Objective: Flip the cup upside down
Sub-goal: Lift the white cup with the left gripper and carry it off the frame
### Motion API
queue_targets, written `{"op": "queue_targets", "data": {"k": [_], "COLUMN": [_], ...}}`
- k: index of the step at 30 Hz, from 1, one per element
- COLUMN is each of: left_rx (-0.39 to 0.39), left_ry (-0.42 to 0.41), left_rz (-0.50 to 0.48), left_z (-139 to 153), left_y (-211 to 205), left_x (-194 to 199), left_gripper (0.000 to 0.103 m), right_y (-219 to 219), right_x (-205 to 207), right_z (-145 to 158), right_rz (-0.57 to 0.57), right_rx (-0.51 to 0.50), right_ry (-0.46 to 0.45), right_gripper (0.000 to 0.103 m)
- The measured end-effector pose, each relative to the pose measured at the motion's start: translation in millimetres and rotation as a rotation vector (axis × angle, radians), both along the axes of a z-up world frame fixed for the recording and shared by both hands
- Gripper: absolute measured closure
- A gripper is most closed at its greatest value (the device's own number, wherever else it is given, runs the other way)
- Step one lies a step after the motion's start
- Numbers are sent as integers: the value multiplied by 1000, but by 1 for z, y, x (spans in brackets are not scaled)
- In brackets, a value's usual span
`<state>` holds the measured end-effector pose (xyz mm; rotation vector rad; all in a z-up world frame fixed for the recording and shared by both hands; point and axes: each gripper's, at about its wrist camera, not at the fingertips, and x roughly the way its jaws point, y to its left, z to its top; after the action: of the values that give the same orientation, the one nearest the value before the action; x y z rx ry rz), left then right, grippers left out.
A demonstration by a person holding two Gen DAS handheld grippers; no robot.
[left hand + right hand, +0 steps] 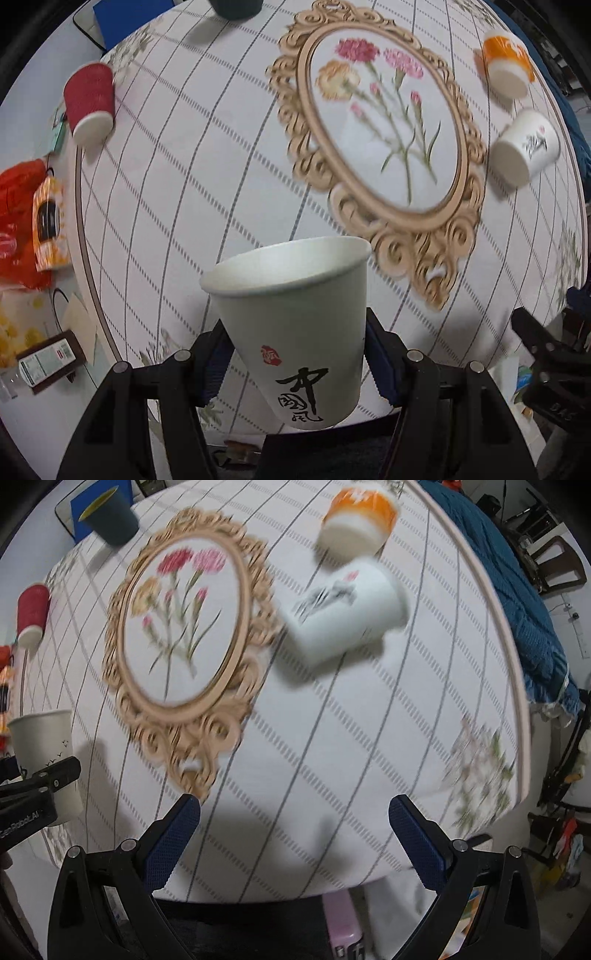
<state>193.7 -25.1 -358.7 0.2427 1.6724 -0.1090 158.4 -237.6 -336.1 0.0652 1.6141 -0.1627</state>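
Gripping a white paper cup [295,332] by its sides, the left gripper [295,369] has its blue pads pressed against the cup's walls, holding it above the near edge of the table [221,184] with the open mouth facing away from the camera, towards the table top. Black brush lettering and a red seal mark its side. In the right wrist view the same cup [40,746] shows at the far left, clamped in black fingers. The right gripper [295,834] hangs over the cloth with its jaws spread wide and nothing between them. Further out, a second white cup [347,616] and an orange cup [358,517] stand bottom-up at the right. A red cup [88,101] stands bottom-up at the far left, and a dark cup [109,515] stands mouth-up at the far edge. A printed oval flower frame [380,136] fills the cloth's middle.
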Motion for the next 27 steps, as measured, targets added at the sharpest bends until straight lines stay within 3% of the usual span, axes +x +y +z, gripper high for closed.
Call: {"op": "queue_targets", "data": {"k": [10,18,27], "left_rx": [-14,-10,-8], "left_ry": [66,90,83], "left_rz": [40,70,108], "left_z": [-35,-66,-65], "left_y": [25,25,21], "left_x": [-21,7,47], "left_gripper": [40,40,40], "right_y": [33,39,33], "right_x": [-43,-41,-17], "right_z": [-32,-41,-43], "right_rz": [-11,9,26], "right_rx": [15,7,-6], "right_ry": [67,91,89], "right_gripper": [0,0,0]}}
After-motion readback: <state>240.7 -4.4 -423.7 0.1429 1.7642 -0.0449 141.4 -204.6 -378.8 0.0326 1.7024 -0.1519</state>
